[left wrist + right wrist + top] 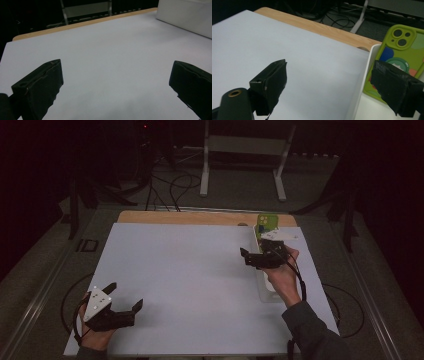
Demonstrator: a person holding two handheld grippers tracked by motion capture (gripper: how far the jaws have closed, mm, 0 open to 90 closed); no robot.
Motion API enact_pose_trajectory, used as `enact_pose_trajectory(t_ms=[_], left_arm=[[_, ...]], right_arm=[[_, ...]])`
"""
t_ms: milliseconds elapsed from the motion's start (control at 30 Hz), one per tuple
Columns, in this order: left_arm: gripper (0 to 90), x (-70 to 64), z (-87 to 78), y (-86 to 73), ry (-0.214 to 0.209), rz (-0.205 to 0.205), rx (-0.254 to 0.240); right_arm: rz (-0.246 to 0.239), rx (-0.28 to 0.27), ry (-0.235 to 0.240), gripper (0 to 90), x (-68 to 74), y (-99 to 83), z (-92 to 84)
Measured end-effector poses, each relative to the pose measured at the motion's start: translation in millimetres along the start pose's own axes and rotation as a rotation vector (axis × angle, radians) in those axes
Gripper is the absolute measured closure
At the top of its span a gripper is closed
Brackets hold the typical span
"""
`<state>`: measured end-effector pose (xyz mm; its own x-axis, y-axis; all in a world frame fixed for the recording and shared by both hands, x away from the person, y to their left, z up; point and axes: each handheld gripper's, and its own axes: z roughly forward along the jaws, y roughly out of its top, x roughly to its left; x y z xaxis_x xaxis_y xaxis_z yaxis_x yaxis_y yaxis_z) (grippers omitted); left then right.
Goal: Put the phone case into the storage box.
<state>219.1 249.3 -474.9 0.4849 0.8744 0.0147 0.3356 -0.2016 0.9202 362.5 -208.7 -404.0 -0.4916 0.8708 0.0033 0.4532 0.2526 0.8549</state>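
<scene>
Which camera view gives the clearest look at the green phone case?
The right gripper view: the green phone case lies close, with its camera cutouts plain, inside the white tray. The high view shows it small and dim.

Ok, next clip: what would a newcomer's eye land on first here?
The bright green phone case lying in the white tray at the table's far right stands out against the dim room. The right gripper hangs by the tray's edge, jaws open and straddling its rim. The left gripper waits open at the near left of the white sheet.
</scene>
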Motion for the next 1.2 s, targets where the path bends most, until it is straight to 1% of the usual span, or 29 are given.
enact_pose_trajectory(t_ms=[100,167,333,467,567,667,767,800,900,933,1000,1100,1133,1200], left_arm=[[0.0,0.1,-0.3,0.0,0.001,0.0,-0.001],[0.0,-0.1,0.0,0.0,0.002,-0.001,-0.002],[0.0,-0.6,0.1,0.4,0.0,0.002,-0.003],[0.0,-1.0,0.0,0.5,0.0,0.003,-0.004],[0.0,-0.7,-0.2,0.5,0.0,0.003,-0.006],[0.0,-0.6,-0.3,0.1,-0.003,0.002,-0.008],[0.0,-0.6,-0.1,-0.5,-0.006,0.004,-0.006],[0.0,-0.6,-0.2,-0.5,-0.007,0.005,-0.006],[0.0,-1.0,-0.4,-0.4,-0.01,0.007,-0.012],[0.0,-1.0,-0.4,-0.4,-0.01,0.007,-0.012],[0.0,-1.4,-0.5,-0.8,-0.015,0.006,-0.02],[0.0,-1.4,-0.6,-1.2,-0.018,0.008,-0.022],[0.0,-1.4,-0.6,-1.2,-0.018,0.008,-0.022],[0.0,-1.7,-0.4,-2.0,-0.021,0.006,-0.026]], right_arm=[[-0.007,-0.016,0.012,13.5,4.4,-5.3,-8.4],[-0.027,-0.035,0.007,13.5,8.7,-9.3,-15.2],[-0.055,-0.063,0.026,13.4,19.6,-22.5,-29.5],[-0.05,-0.09,0.045,13.5,26.9,-35.9,-38.7],[-0.029,-0.106,0.067,13.6,30.5,-46.1,-44.1],[-0.017,-0.115,0.083,13.9,32.8,-57.3,-48.2],[-0.022,-0.116,0.093,13.9,34.1,-65.3,-49.8],[-0.026,-0.125,0.096,13.8,34.8,-72.9,-52.0],[-0.027,-0.15,0.103,13.3,34.4,-82.8,-56.4],[-0.027,-0.15,0.103,13.3,34.4,-82.8,-56.4],[-0.026,-0.177,0.108,13.2,33.3,-91.9,-61.4],[-0.031,-0.187,0.116,12.9,33.4,-99.5,-64.9],[-0.031,-0.187,0.116,12.9,33.4,-99.5,-64.9],[-0.043,-0.207,0.116,12.9,33.8,-104.4,-68.2]])
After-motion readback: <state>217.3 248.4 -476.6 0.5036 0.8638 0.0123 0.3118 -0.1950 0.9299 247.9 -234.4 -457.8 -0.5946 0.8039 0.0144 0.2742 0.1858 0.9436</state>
